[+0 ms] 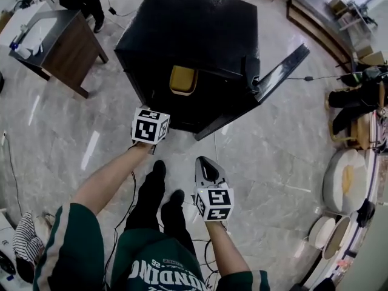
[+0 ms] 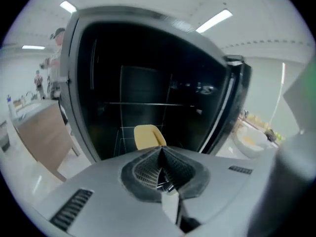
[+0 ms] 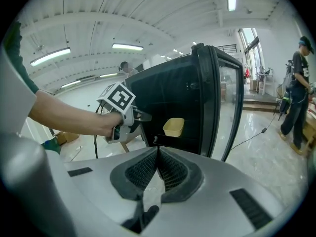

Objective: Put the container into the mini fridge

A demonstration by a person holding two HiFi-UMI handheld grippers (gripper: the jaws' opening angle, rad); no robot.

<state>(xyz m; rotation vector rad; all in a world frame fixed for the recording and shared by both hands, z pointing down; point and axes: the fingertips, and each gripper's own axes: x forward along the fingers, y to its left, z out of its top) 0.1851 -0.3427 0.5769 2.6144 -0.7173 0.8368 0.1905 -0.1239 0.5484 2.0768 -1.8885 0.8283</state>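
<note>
Both pairs of jaws are closed on nothing. The left gripper faces the fridge mouth, and the right gripper hangs back. The container sits inside, so placing looks done. The door stands open, probably awaiting closing.

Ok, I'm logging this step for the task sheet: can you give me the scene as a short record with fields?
container: yellow, inside the mini fridge
fridge door: open
left gripper: jaws shut, empty, just in front of the opening
right gripper: jaws shut, empty, farther from the fridge
task state: container looks placed; door not yet closed
</note>
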